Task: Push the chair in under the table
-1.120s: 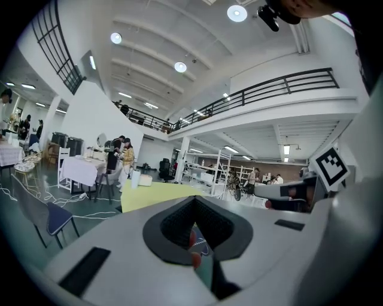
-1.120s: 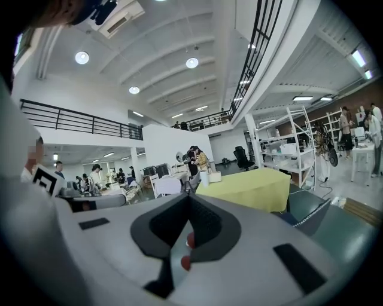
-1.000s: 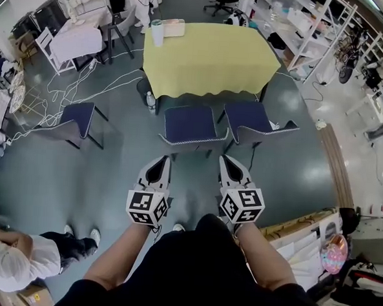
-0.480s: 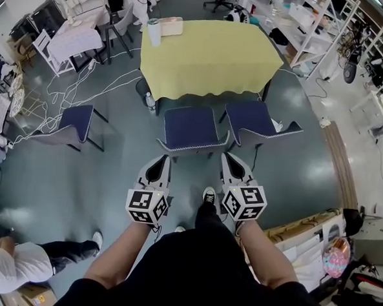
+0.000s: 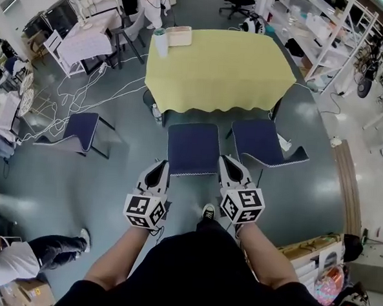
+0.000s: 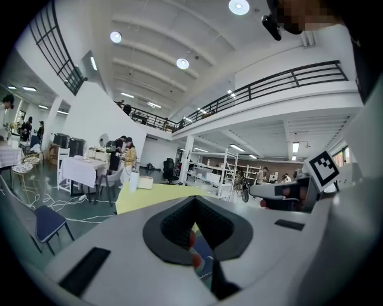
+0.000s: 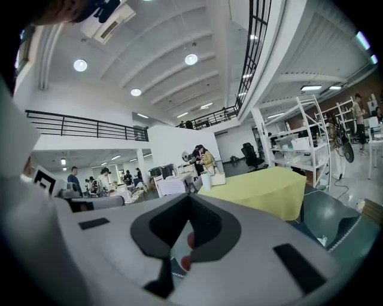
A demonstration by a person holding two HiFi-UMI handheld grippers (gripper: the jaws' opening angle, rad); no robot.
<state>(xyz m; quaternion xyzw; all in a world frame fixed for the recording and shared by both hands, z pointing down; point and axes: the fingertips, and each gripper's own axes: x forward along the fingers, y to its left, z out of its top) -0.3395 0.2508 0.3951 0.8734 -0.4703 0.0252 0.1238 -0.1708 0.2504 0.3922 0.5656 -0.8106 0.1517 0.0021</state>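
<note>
– Both claws, how do they stand?
– Closed. On the left claw (image 5: 161,164) the jaws meet with nothing between them, and the right claw (image 5: 225,160) is the same, closed and empty. They lie side by side, pointing away from the person.
– And the chair?
– The dark blue chair (image 5: 192,148) sits straight ahead, its near edge between the two tips. One tip is just beside its near left corner, the other at its near right corner. Whether either touches, I cannot tell.
– Is it under the bench?
– Not yet. Its far edge meets the hanging yellow cloth of the bench (image 5: 219,70), and the seat stands in the open on the near side.
– What lies further out?
– A second chair (image 5: 262,142) stands just right of it, turned at an angle, and a third chair (image 5: 76,130) is well apart on the left. A white cylinder (image 5: 161,42) stands at the bench's far left corner, a pale box (image 5: 179,36) beside it. White cables (image 5: 85,91) trail over the floor on the left. A bystander (image 5: 16,261) is at the near left.
</note>
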